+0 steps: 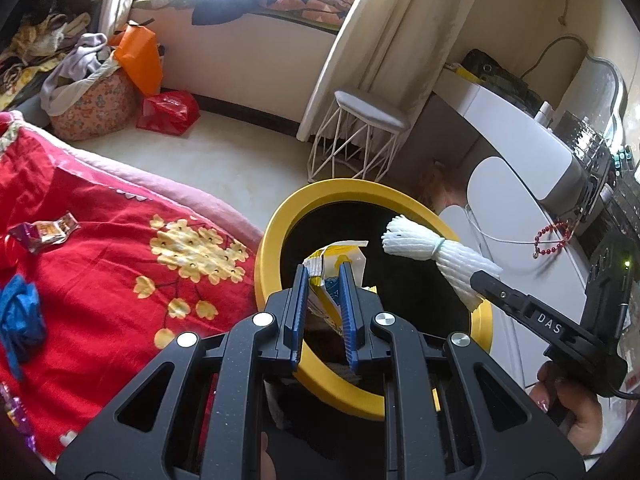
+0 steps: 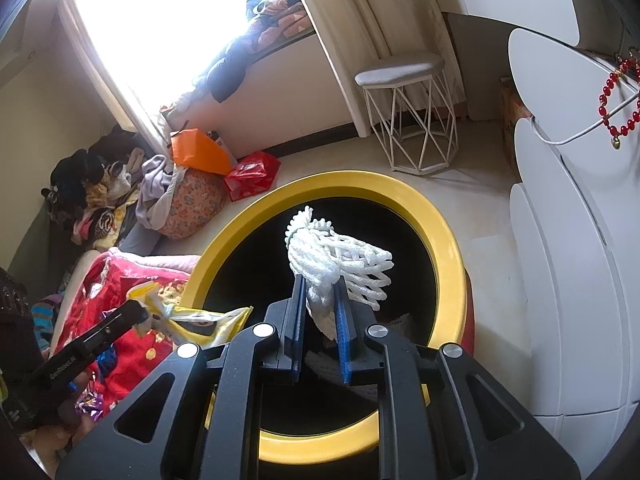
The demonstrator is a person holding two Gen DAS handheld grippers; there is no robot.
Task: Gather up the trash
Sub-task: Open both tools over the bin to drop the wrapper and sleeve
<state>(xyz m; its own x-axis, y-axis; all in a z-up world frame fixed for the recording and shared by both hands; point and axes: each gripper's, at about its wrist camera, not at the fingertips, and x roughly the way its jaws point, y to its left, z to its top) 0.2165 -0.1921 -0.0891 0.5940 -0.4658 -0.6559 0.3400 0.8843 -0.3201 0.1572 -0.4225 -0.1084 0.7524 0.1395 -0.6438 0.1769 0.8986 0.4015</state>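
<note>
A round bin with a yellow rim [image 1: 276,220] and a black inside stands on the floor beside the bed. My left gripper [image 1: 322,270] is shut on a crumpled yellow and white snack wrapper [image 1: 336,258], held over the bin's near left side. My right gripper [image 2: 319,284] is shut on a white foam fruit net [image 2: 328,248], which hangs over the bin's opening [image 2: 440,216]. In the left wrist view the net [image 1: 432,250] sticks out from the right gripper [image 1: 478,280] above the bin's right rim. The right wrist view shows the left gripper [image 2: 138,312] and its wrapper [image 2: 200,320] at the rim's left.
A red flowered bedspread [image 1: 120,280] lies left of the bin, with a small wrapper [image 1: 44,232] and a blue crumpled piece [image 1: 20,316] on it. A white wire stool [image 1: 368,132] stands behind the bin. White drawers [image 2: 568,280] are close on the right. Bags and clothes [image 1: 156,64] pile up at the far wall.
</note>
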